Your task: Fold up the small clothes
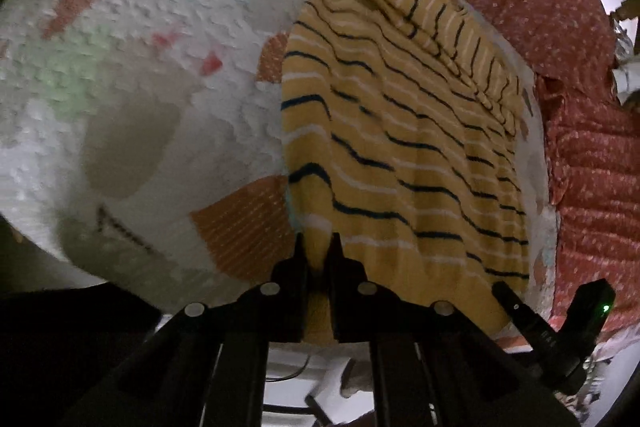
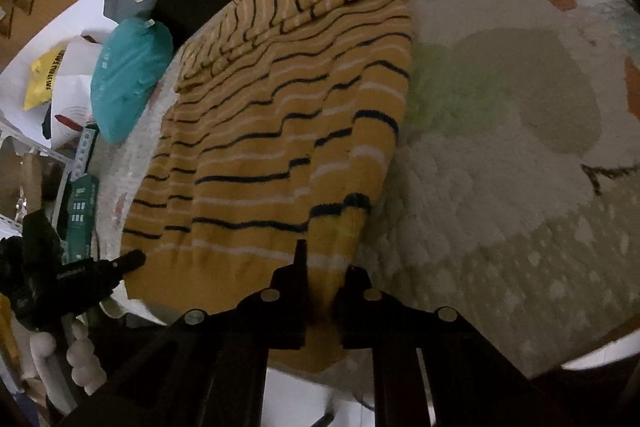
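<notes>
Black gripper fingers pinch the near hem of a yellow striped sweater on a fleecy patterned blanket.

Both tools angle steeply downward: the left gripper and right gripper are each clamped on the soft, rippled knit, navy and white stripes running across it.

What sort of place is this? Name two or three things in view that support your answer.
Probably a lived-in room at home: a yellow striped garment lies on a fluffy patterned blanket, over a red floral bedspread, with bags and boxes beside it.
</notes>
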Demonstrator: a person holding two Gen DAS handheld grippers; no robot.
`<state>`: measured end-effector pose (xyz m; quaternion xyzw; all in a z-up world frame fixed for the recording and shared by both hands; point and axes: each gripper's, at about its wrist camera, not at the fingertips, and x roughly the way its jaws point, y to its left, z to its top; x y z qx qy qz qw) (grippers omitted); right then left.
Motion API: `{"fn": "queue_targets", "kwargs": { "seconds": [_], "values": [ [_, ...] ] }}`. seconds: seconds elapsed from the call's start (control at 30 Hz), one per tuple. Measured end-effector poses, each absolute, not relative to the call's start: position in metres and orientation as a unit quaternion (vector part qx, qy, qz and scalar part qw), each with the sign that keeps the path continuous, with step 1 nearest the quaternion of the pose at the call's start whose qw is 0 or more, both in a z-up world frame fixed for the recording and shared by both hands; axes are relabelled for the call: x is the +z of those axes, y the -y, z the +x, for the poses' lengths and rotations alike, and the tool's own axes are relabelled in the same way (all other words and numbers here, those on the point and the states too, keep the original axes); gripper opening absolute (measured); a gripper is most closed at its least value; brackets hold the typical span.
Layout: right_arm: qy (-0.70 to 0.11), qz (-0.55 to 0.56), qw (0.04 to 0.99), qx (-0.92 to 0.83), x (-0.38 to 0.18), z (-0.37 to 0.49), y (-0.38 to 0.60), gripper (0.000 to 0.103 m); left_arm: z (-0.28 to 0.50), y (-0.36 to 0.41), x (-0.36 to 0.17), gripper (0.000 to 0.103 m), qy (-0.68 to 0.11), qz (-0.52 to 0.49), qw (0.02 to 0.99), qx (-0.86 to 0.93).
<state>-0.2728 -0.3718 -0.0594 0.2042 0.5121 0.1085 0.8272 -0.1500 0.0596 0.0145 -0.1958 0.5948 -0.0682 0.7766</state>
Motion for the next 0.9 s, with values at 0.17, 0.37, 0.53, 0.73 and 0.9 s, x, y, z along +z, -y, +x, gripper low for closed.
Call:
{"fn": "queue_targets", "kwargs": {
  "seconds": [0.17,0.37,0.53,0.73,0.9],
  "values": [
    [-0.531,0.193,0.818,0.106,-0.053,-0.303,0.374,0.01,-0.179,-0.072,0.015,0.008,-0.607,-0.202,0.766,-0.068],
    [-0.572,0.173,0.796,0.097,-0.073,-0.34,0.375,0.01,-0.223,-0.075,-0.007,0.008,-0.624,-0.203,0.752,-0.063],
    [-0.581,0.222,0.776,0.099,-0.08,-0.354,0.396,0.019,-0.244,-0.091,0.003,0.008,-0.606,-0.226,0.759,-0.076],
    [-0.508,0.215,0.83,0.081,-0.03,-0.342,0.429,0.046,-0.238,-0.099,0.054,0.042,-0.556,-0.213,0.798,-0.09],
    [-0.455,0.205,0.864,0.066,0.005,-0.284,0.438,0.046,-0.17,-0.063,0.081,0.049,-0.531,-0.176,0.82,-0.119]
  ]
}}
